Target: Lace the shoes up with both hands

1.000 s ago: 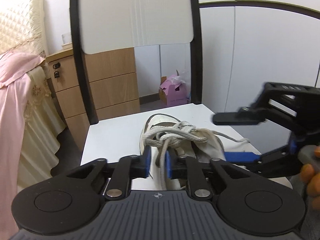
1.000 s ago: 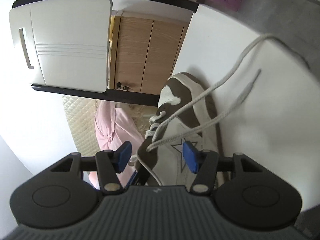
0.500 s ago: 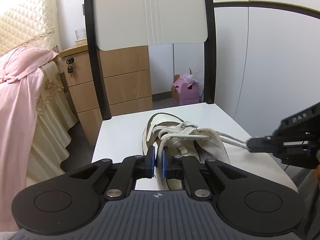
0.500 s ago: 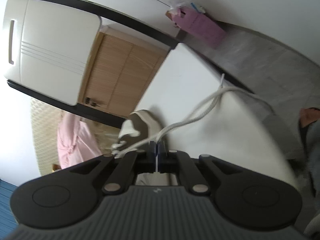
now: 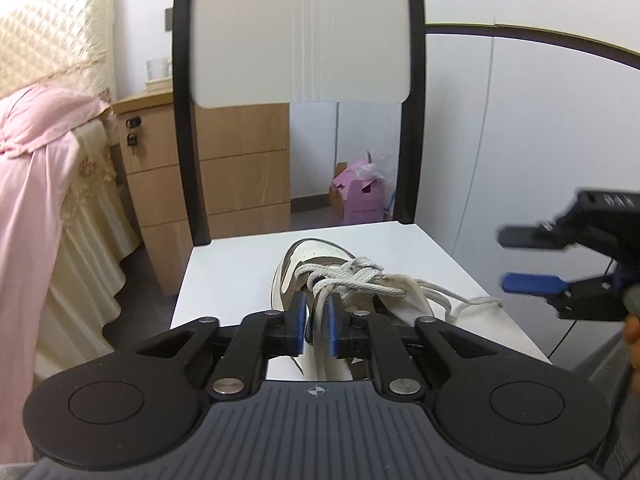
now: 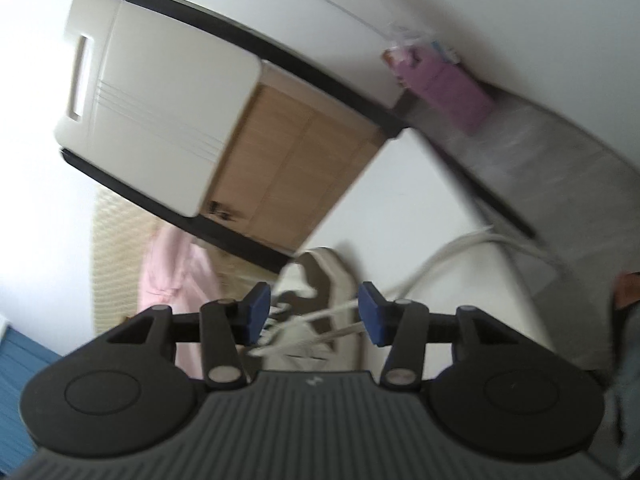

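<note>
A white and brown shoe [image 5: 316, 252] lies on the white chair seat [image 5: 232, 268], toe pointing away. Its grey-white laces [image 5: 360, 276] are bunched over the tongue. My left gripper [image 5: 317, 322] hovers over the shoe's near end; its jaws are opening, and one lace strand stands between the blue pads without being pressed. Off the seat's right edge, my right gripper [image 5: 516, 260] hangs with its jaws opening and nothing pinched. In the right wrist view, lace strands [image 6: 340, 312] pass loosely between the right gripper's [image 6: 314, 314] pads, in front of the shoe [image 6: 328, 268]. A loose lace end [image 5: 472, 302] lies on the seat.
The chair's white back with its black frame [image 5: 300, 32] rises behind the shoe. A wooden drawer unit [image 5: 236, 176] and a pink box [image 5: 356, 200] stand beyond it. A bed with pink cloth [image 5: 40, 160] is at the left. A person's hand [image 5: 632, 320] shows at the right edge.
The right gripper, shut on the taut lace half a second ago, has opened and let it go; the lace end now lies slack on the seat. The left pads have parted slightly.
</note>
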### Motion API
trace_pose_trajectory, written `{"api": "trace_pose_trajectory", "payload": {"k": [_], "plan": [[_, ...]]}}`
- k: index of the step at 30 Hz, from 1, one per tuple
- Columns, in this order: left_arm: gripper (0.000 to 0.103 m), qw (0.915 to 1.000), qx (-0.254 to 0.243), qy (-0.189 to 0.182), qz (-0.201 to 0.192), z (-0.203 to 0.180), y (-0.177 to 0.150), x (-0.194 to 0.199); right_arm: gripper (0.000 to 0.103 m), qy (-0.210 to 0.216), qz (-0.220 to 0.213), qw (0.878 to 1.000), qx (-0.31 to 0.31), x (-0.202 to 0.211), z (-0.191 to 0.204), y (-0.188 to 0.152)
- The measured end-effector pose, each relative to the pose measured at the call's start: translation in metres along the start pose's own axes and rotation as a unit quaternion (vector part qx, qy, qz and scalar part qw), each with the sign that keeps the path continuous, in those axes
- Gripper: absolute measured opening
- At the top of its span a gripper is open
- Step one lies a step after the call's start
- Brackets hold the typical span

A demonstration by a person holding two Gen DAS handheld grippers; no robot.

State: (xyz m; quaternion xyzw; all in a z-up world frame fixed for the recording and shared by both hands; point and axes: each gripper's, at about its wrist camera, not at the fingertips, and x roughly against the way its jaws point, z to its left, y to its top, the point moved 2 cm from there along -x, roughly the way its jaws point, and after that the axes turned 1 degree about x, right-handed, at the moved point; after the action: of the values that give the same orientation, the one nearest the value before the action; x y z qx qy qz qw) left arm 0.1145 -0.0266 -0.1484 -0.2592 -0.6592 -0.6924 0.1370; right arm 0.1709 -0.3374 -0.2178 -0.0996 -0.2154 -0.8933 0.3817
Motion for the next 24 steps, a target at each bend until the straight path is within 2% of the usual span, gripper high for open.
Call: {"api": "trace_pose_trajectory", "payload": {"k": [1,3,7,10,12,13,14,16,20,24], "plan": [[0.026,1.0,-0.004,-0.002,-0.007,0.0,0.0,0.002,0.054,0.009,0.006,1.0,-0.009,-0.006,0.0,0.001],[0.04,0.9996,-0.013,-0.007,-0.023,0.001,0.0,0.007,0.055,0.028,0.023,0.999,-0.032,-0.019,0.0,0.0],[0.041,0.999,-0.019,-0.012,-0.039,0.008,0.001,0.008,0.056,0.036,0.063,0.994,-0.081,-0.05,-0.004,-0.01],[0.045,0.9988,-0.019,-0.014,-0.042,0.017,0.003,0.003,0.056,0.023,0.058,0.993,-0.1,-0.061,-0.008,-0.011],[0.045,0.9988,-0.018,-0.009,-0.045,0.021,0.005,0.0,0.055,0.011,0.036,0.993,-0.107,-0.063,-0.01,-0.008],[0.045,0.9989,-0.018,-0.007,-0.043,0.024,0.006,-0.003,0.05,0.005,0.022,0.994,-0.108,-0.063,-0.012,-0.005],[0.045,0.999,-0.014,-0.006,-0.041,0.026,0.007,-0.005,0.032,0.0,0.008,0.994,-0.108,-0.063,-0.013,-0.001],[0.045,0.9991,-0.001,-0.009,-0.041,0.032,0.01,-0.007,0.018,-0.001,-0.025,0.994,-0.108,-0.058,-0.013,0.01],[0.045,0.9987,0.031,-0.02,-0.036,0.041,0.012,-0.009,0.013,0.015,-0.098,0.988,-0.118,-0.039,-0.016,0.033],[0.045,0.9985,0.039,-0.023,-0.03,0.04,0.013,-0.013,0.007,0.037,-0.152,0.979,-0.129,-0.016,-0.016,0.062]]}}
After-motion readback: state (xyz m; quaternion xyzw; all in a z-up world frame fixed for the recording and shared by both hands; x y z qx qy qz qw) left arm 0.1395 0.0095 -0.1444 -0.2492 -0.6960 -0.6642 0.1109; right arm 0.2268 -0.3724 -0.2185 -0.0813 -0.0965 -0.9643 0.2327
